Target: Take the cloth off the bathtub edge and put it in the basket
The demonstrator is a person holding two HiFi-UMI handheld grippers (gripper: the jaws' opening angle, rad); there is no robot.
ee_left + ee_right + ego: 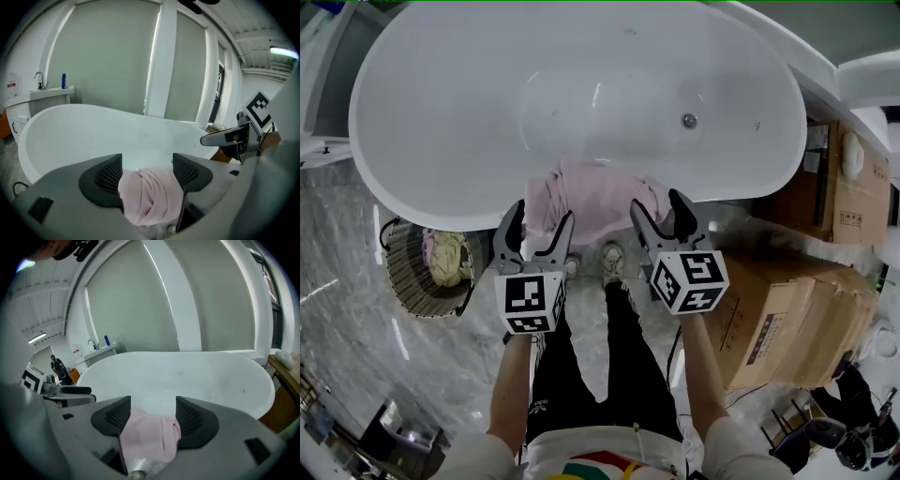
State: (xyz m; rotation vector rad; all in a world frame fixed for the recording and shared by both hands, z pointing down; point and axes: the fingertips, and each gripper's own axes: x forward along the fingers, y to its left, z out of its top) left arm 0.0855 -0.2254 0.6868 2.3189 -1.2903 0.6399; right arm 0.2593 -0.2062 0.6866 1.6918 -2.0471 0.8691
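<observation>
You're hovering the left gripper (541, 220) and right gripper (659, 208), jaws wide open, at the pink cloth (591, 192) draping the bathtub edge (459, 211), risking a shallow one-fold pinch slipping.

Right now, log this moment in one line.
cloth: draped over bathtub edge | left gripper: open, at cloth | right gripper: open, at cloth | basket: on floor

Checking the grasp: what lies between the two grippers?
The head view shows the pink cloth, draped over the bathtub edge, between the left gripper and right gripper.
</observation>
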